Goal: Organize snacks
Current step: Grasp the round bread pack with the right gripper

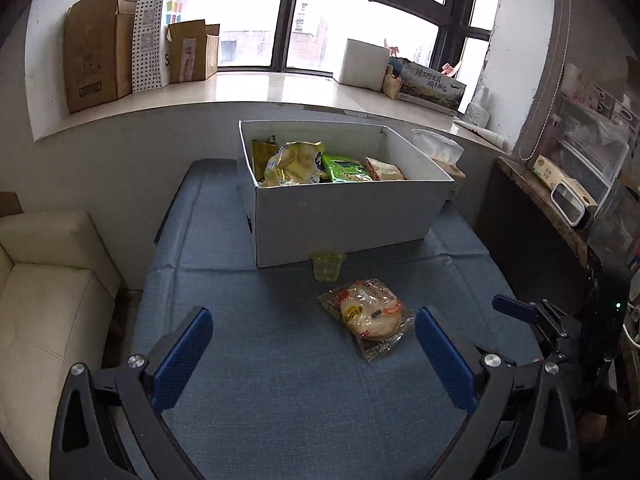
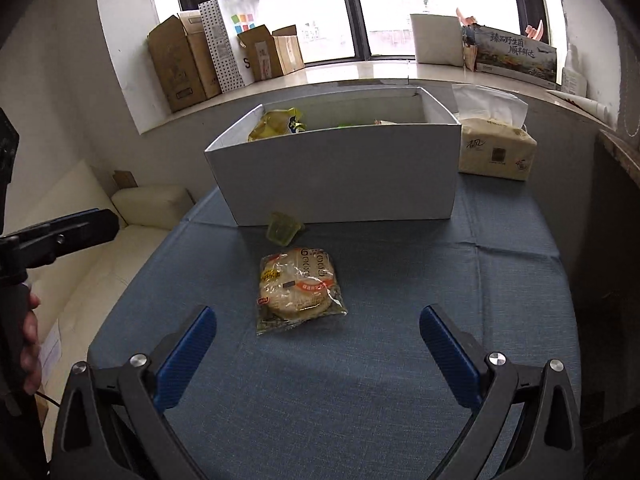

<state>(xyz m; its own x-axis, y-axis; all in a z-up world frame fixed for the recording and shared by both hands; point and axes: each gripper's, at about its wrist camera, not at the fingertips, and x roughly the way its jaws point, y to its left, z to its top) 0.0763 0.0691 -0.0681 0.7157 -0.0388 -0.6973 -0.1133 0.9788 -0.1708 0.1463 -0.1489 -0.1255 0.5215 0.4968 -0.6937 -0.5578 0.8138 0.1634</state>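
The left hand-held gripper (image 1: 314, 330) hangs over the blue-clothed worktop (image 1: 248, 360) with its blue fingers (image 1: 182, 358) spread wide, holding and touching nothing. The right hand-held gripper (image 2: 318, 330) is spread just as wide and equally empty; a wrapped round pastry (image 2: 298, 290) lies on the cloth just ahead of it, nearer its left finger than its right.

In the left wrist view the same pastry (image 1: 368, 318) sits toward the right finger, and the right hand-held gripper shows at the right edge (image 1: 520, 312). The right wrist view shows the left hand-held gripper from the side at its left edge, a hand (image 2: 30, 344) wrapped around its handle.

Only the left wrist view looks down into the white box (image 1: 344, 216): inside are a yellow snack bag (image 1: 294, 162), a green packet (image 1: 344, 168), a tan packet (image 1: 384, 170) and a darker yellow packet (image 1: 262, 152) in the far left corner. From the right wrist view mostly the yellow bag (image 2: 276, 124) peeks over the rim of the box (image 2: 340, 176).

A small yellowish jelly cup (image 1: 328, 266) rests on the cloth against the box's near wall, possibly tipped on its side (image 2: 284, 230). A tissue pack (image 2: 496, 152) stands just right of the box, seen whole only from the right wrist.
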